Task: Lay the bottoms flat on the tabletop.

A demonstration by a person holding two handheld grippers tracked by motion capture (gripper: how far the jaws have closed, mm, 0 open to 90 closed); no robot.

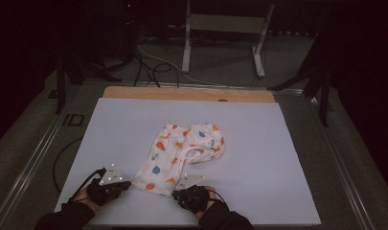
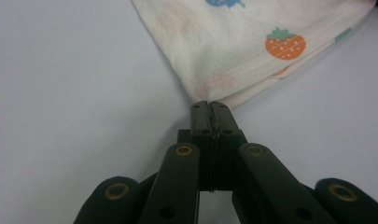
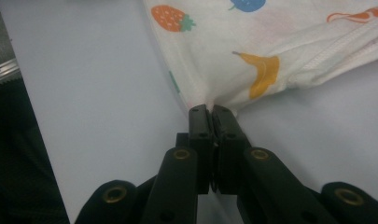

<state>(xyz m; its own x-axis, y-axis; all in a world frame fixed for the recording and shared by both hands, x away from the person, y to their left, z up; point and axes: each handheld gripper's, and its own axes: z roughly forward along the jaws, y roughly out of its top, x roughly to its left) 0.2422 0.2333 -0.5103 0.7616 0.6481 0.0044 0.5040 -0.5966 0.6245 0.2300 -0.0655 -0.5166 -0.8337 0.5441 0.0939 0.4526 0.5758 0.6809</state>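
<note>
Black claws (image 2: 210, 109) with brass-ringed screws; black sleeves (image 1: 67, 216).

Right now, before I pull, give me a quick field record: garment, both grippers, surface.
garment: white fruit-print cloth, crumpled at the far end, near hem stretched toward the person
left gripper: shut on the garment's near left corner
right gripper: shut on the garment's near right corner
surface: white table, the cloth lying on it
hands: both at the table's near edge
</note>
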